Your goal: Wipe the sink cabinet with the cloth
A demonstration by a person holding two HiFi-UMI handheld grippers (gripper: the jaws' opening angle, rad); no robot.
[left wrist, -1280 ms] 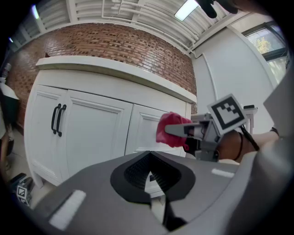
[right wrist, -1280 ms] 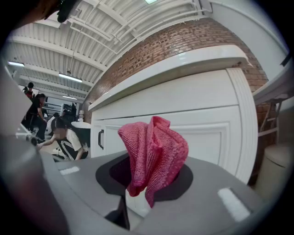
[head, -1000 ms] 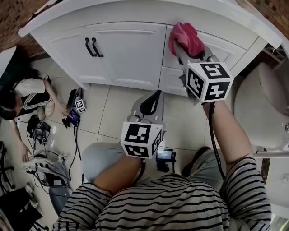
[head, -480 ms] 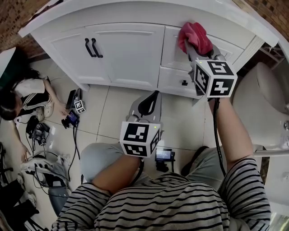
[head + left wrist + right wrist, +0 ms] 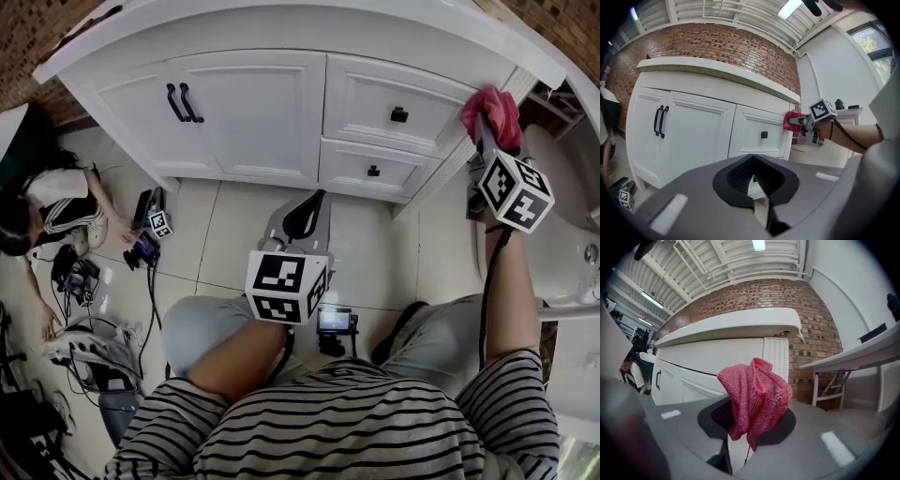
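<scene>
- At the far right front corner of the white sink cabinet (image 5: 323,122), we found the pink cloth (image 5: 493,105) bunched up between the jaws of the right gripper (image 5: 486,139). The jaws were clamped on its lower folds, and the rest stood up above them.
- The cloth lay against the top of the fluted corner post (image 5: 776,357), just beneath the overhanging countertop (image 5: 731,322). How firmly it pressed there we could not tell.
- Past that corner the cabinet's edge gave way to open room, with a brick wall (image 5: 820,324) behind and a white folding table (image 5: 853,359) standing apart to the right.
- The left gripper (image 5: 305,208) hung well apart from the cabinet, low before its middle, with its jaws drawn together and nothing between them.
- Across the front we noted two doors (image 5: 258,117) with paired black handles (image 5: 178,101) at the left. At the right were two drawers (image 5: 361,98), each with a black knob (image 5: 399,114).
- The pale tiled floor (image 5: 375,244) ran bare before the drawers, while at the left a person (image 5: 47,202) sat on it among cables (image 5: 80,272) and gear.
</scene>
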